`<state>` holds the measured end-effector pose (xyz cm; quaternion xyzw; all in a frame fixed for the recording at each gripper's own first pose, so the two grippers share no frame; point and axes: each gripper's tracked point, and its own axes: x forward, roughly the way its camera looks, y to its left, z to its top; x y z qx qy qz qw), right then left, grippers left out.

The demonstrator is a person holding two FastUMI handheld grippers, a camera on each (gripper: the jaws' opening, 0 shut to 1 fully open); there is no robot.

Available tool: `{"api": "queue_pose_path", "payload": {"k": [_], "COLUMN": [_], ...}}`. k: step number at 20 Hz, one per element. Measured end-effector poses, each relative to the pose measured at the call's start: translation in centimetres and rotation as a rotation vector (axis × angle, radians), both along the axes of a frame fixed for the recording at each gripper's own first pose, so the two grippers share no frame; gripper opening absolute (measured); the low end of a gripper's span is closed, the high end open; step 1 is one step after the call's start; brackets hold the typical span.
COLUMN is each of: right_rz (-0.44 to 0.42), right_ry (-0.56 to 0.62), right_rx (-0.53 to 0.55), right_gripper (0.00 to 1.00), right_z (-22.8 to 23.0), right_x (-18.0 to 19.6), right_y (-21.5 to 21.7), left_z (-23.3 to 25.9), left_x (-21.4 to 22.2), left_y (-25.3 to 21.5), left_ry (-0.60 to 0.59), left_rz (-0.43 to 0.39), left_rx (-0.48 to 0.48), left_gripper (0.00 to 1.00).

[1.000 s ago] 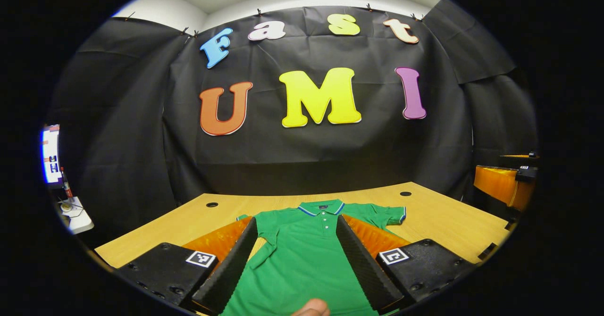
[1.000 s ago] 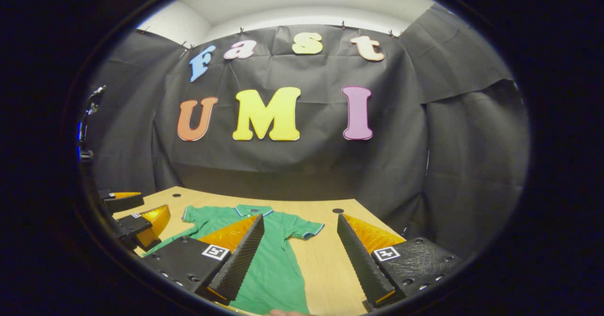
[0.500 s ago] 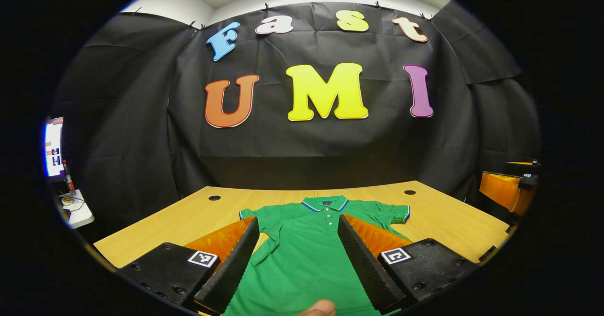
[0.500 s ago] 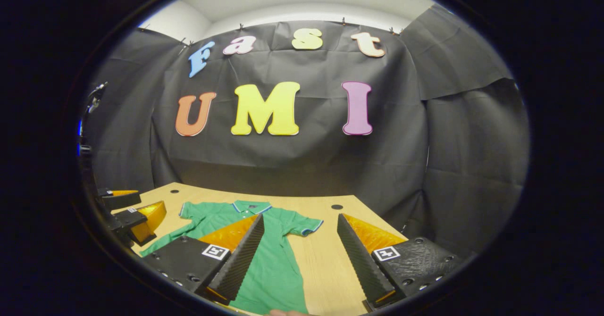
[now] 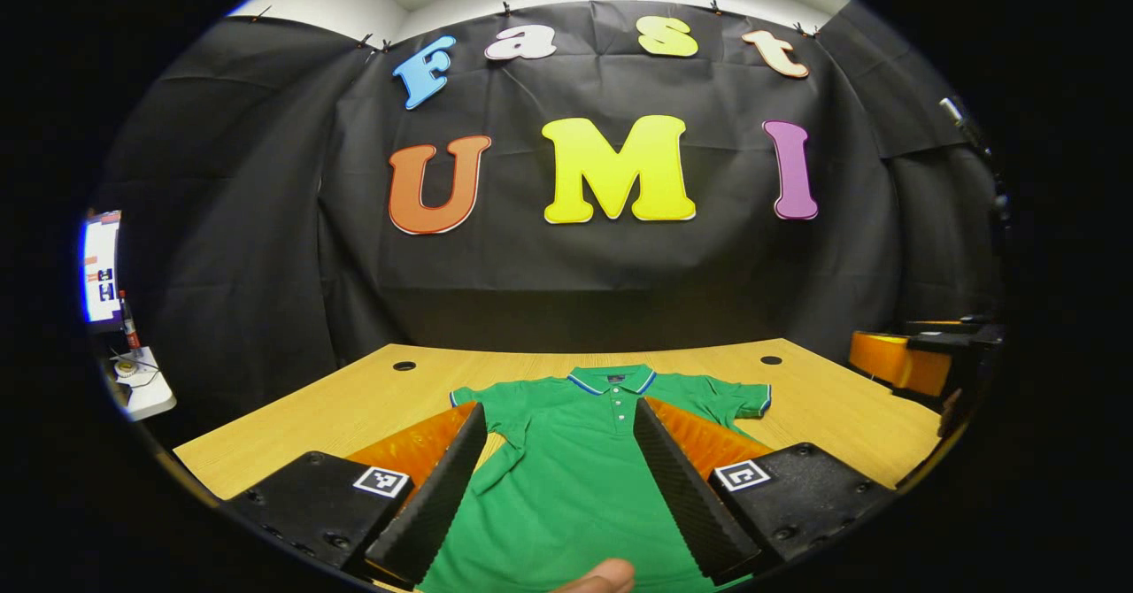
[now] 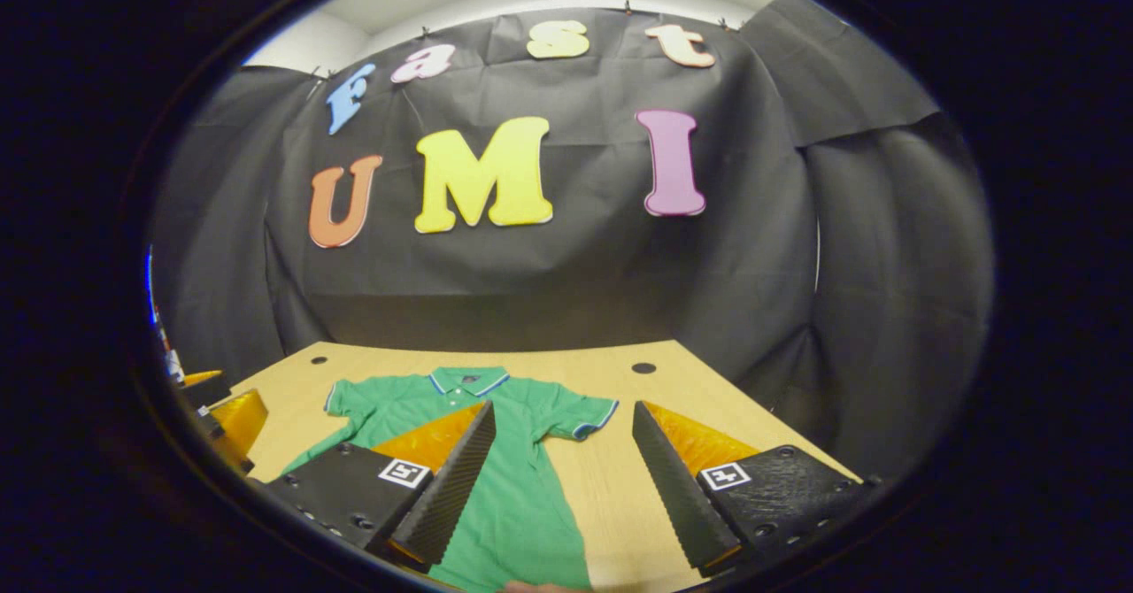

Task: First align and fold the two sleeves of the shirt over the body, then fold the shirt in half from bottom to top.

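Item: fingertip, bottom centre of the left gripper view. Part of a person's hand, lying at the near edge of the shirt.

Item: left gripper, lower centre of the left gripper view. Fingers spread wide, nothing between them but air; held level above the table and aimed along the shirt's length toward the collar. It appears again at the lower left edge of the right gripper view, seen side-on and well apart from the other tool.

Item: right gripper, lower centre of the right gripper view. Fingers likewise spread, holding nothing; poised above the table, its left finger over the shirt body, its right finger over bare wood. It appears also at the right edge of the left gripper view.

Item: green polo shirt, lower centre of the left gripper view; lower left of centre in the right gripper view. Lies flat, front up, collar at the far end, both short sleeves spread out to the sides, unfolded.

Item: wooden table, under the shirt, with two round holes near its far edge.

Item: lit screen, far left edge of the left gripper view.
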<state>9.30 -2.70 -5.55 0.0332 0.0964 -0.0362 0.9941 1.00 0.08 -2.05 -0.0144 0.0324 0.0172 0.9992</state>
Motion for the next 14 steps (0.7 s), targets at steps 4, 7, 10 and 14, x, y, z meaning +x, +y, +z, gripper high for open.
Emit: {"api": "queue_pose_path", "payload": {"k": [4, 7, 10, 14], "right_rz": [-0.051, -0.076, -0.116, -0.193], "right_ry": [0.089, 0.208, 0.298, 0.369], "right_rx": [-0.06, -0.019, 0.026, 0.078], "right_gripper": [0.95, 0.95, 0.95, 0.95], "right_z": [-3.2, -7.1, -10.3, -13.7], "right_x": [7.7, 12.1, 15.4, 19.3], "right_y": [-1.4, -1.9, -2.4, -3.7], "left_z": [0.0, 0.5, 0.3, -0.5], "left_x": [0.0, -0.1, 0.3, 0.6], "left_y": [0.5, 0.9, 1.7, 2.0], "left_ry": [0.001, -0.015, -0.009, 0.018], "left_rz": [0.013, 0.017, 0.025, 0.037], "left_rx": [0.009, -0.005, -0.022, -0.047], "left_gripper": [1.0, 1.0, 1.0, 1.0]}}
